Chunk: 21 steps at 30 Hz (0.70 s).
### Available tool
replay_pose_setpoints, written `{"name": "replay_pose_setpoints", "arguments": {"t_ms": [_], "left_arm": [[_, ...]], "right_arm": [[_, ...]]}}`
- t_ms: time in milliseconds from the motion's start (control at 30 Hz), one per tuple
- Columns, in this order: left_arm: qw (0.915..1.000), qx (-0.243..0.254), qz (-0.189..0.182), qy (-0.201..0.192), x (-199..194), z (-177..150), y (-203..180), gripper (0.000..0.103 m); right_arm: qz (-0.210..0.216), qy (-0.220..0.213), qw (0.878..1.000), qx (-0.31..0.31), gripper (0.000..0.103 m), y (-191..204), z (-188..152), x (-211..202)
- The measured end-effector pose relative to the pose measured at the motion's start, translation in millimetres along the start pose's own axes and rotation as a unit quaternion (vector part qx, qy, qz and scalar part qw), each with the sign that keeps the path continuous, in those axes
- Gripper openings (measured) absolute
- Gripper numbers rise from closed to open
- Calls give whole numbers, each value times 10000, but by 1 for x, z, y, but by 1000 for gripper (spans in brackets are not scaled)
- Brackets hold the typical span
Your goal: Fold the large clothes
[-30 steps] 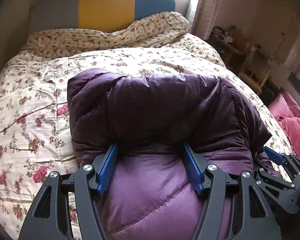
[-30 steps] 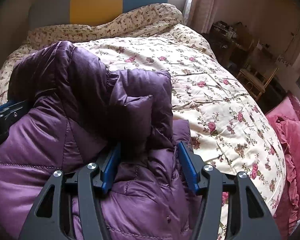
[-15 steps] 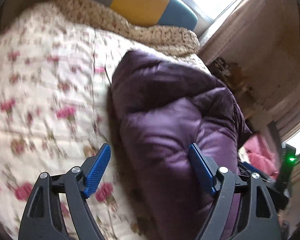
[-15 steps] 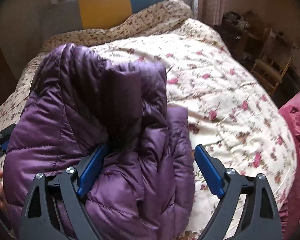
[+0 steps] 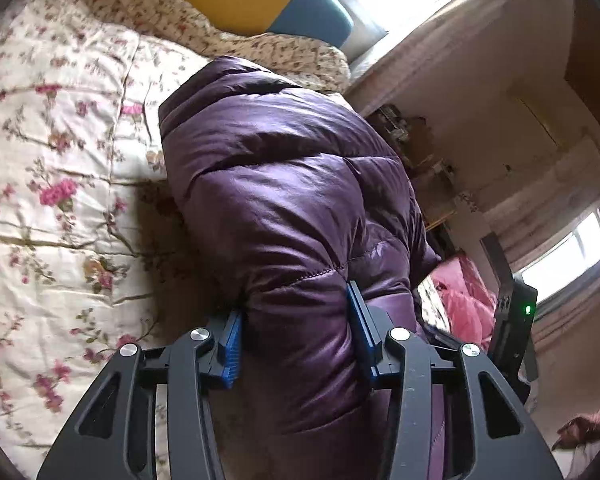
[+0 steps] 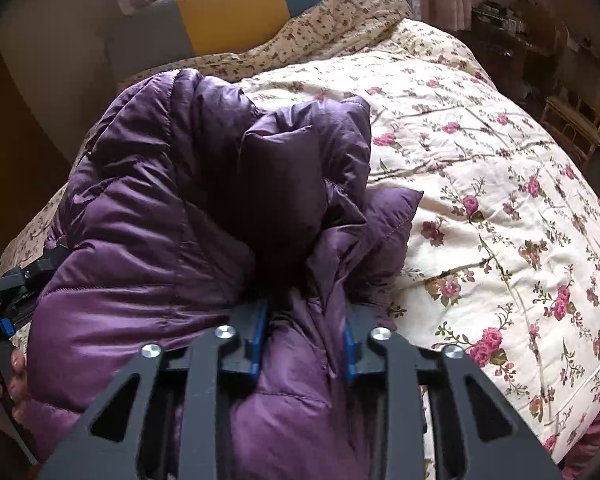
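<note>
- Left wrist view: the left claw (image 5: 296, 334) is clamped on a thick fold of the purple jacket (image 5: 292, 184), blue pads pressed into the padding on both sides.
- The jacket lies bunched on the bed, over the floral quilt (image 5: 52, 184); its left edge runs down the middle of this view, with bare quilt open to the left of it.
- To the jacket's right the bed ends; a pink heap (image 5: 466, 300) lies beyond that edge, and a black device with a green light (image 5: 516, 332) stands close beside the claw.
- A rolled floral cover (image 5: 260, 46) and a yellow and blue headboard (image 5: 268, 0) close off the far end of the bed.
- Right wrist view: the right claw (image 6: 304, 338) is pinched shut on a narrow ridge of the jacket (image 6: 148, 216) near its right edge.
- A folded flap of the jacket rises just ahead of the claw and hides the quilt behind it.
- The quilt (image 6: 500, 200) spreads wide and open to the right, up to the bed's curved edge.
- At the left rim, the other tool (image 6: 4, 292) and the fingers (image 6: 18, 384) holding it touch the jacket's left side.
- A shelf and a wicker chair (image 6: 572, 128) stand past the bed, top right.
</note>
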<state>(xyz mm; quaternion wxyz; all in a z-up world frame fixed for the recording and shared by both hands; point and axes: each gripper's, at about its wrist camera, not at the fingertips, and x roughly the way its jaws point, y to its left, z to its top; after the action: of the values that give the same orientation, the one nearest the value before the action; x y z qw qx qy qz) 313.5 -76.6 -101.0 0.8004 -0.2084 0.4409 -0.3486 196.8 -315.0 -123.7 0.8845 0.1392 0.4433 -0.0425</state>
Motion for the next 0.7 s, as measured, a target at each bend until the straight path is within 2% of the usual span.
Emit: {"name": "replay_pose_setpoints", "arguments": {"t_ms": [300, 700], "left_arm": [[9993, 178, 164, -299, -55, -8, 2, 45], [9918, 84, 765, -1021, -195, -53, 47, 45]], "right_arm": [[272, -8, 9989, -391, 22, 57, -24, -12], [962, 54, 9878, -1227, 22, 185, -77, -21]]}}
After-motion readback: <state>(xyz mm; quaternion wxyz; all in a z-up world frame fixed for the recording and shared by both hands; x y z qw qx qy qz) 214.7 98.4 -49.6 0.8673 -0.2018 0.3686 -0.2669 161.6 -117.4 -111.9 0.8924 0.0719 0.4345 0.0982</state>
